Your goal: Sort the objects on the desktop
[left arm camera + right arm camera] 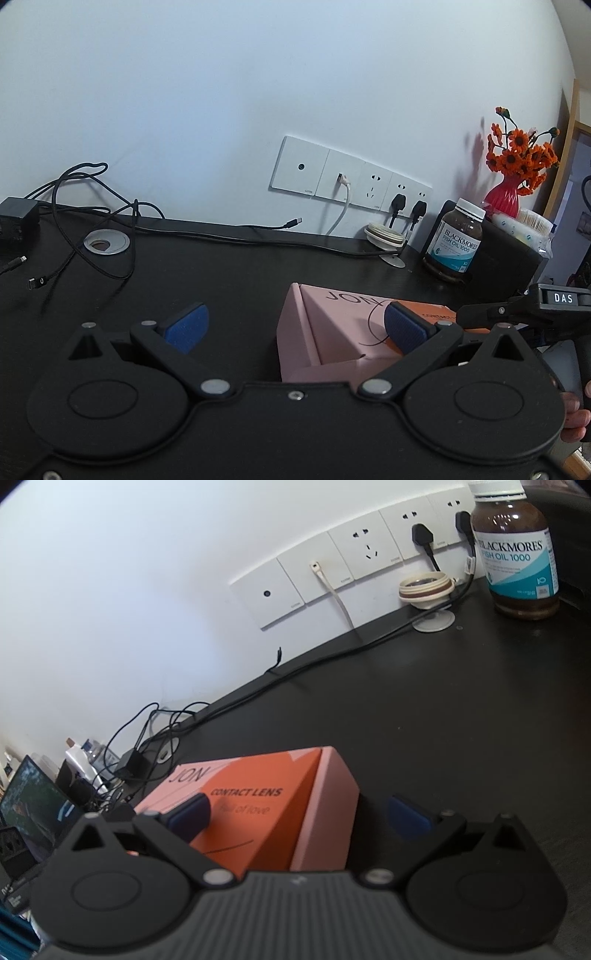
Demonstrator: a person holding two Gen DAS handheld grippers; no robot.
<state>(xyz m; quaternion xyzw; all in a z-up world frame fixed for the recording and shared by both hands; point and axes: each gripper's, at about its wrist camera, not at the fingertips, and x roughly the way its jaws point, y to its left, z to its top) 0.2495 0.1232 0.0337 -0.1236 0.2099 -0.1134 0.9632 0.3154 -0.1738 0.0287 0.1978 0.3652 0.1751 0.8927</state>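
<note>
A pink-and-orange contact lens box [266, 812] lies flat on the black surface [424, 709] with both grippers drawn up to it, each set wide apart and clamped on nothing. The right gripper [299, 812] straddles the box's near corner, apparently lining up a grasp across its width, while the left gripper [295, 325] has one blue pad resting over the box's top edge, seemingly to steady it. A fish oil bottle [517, 550] stands well apart against the wall, beside the plugged sockets [369, 550].
</note>
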